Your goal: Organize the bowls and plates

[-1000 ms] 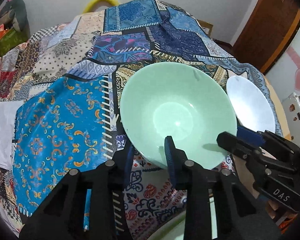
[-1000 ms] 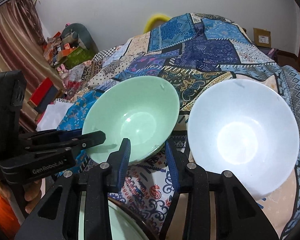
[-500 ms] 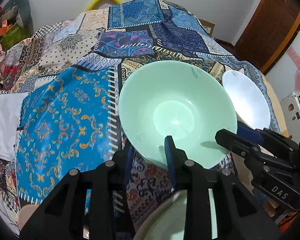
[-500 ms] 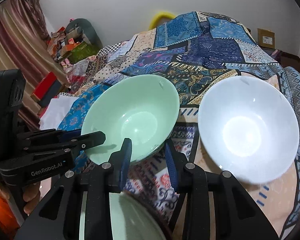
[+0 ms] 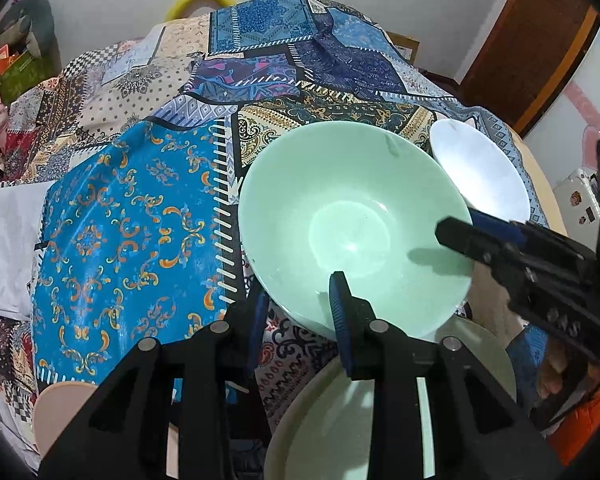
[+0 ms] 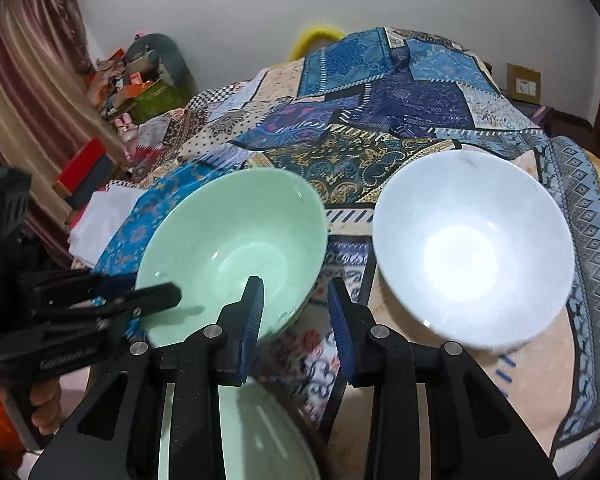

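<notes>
The green bowl [image 5: 352, 224] was tilted above the patchwork cloth [image 5: 128, 220] that covered the worktop, with its near rim clamped between the pads of the left tongs [image 5: 298, 304], one pad inside the bowl and one outside. The right tongs [image 6: 296, 308] gripped the same bowl at its right rim, one pad inside and the other outside against the wall, so both tongs were closed on it. The white bowl [image 6: 472, 256] sat on the cloth just right of the green bowl, apart from it. A pale green plate [image 5: 484, 356] lay at the near edge, partly under the raised bowl. A peach-coloured dish [image 5: 56, 412] showed at the near left.
</notes>
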